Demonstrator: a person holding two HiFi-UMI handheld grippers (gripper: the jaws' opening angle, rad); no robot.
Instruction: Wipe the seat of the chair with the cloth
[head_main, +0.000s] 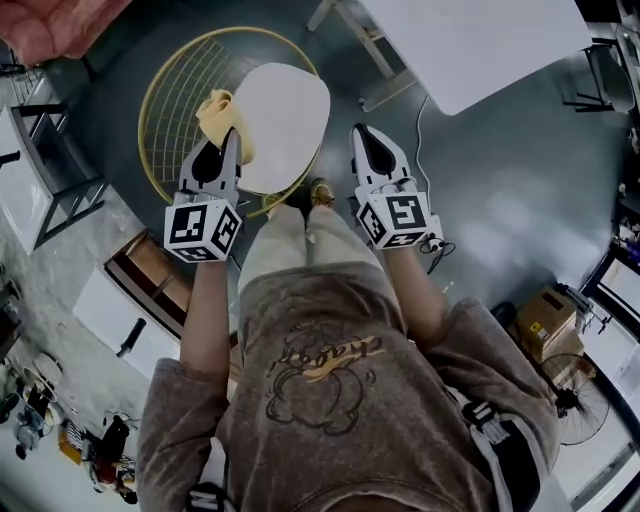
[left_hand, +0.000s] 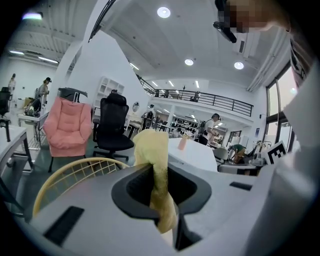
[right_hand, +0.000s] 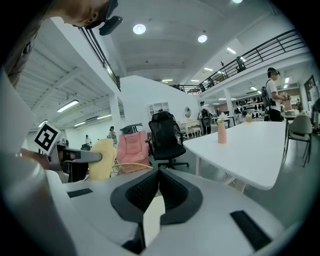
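Left gripper (head_main: 232, 138) clenched on the yellow cloth (head_main: 222, 116): in the left gripper view the cloth (left_hand: 153, 150) is pinched between the dark jaw pads, one bunch standing up past the tips and a short tail hanging below them. In the head view the cloth sits over the left edge of the chair's white seat (head_main: 288, 112), between the seat and the gold wire back (head_main: 172, 100); contact with the seat cannot be told. The wire back (left_hand: 75, 170) curves low at the left of the left gripper view. Right gripper (head_main: 361, 132) held level beside the left one, off the right edge of the seat and over grey floor (head_main: 480, 190). Its jaws are closed pad to pad with nothing between them, tips meeting in the right gripper view (right_hand: 159, 175). That view also catches the cloth (right_hand: 101, 159) at its left. The person's legs stand just at the near edge of the seat. White table (head_main: 470, 40) beyond the chair at upper right, well apart from the seat; a pink bottle (right_hand: 221, 132) stands upright on it. A pink chair (left_hand: 65, 127) and a black office chair (left_hand: 112, 125) stand side by side in the background.
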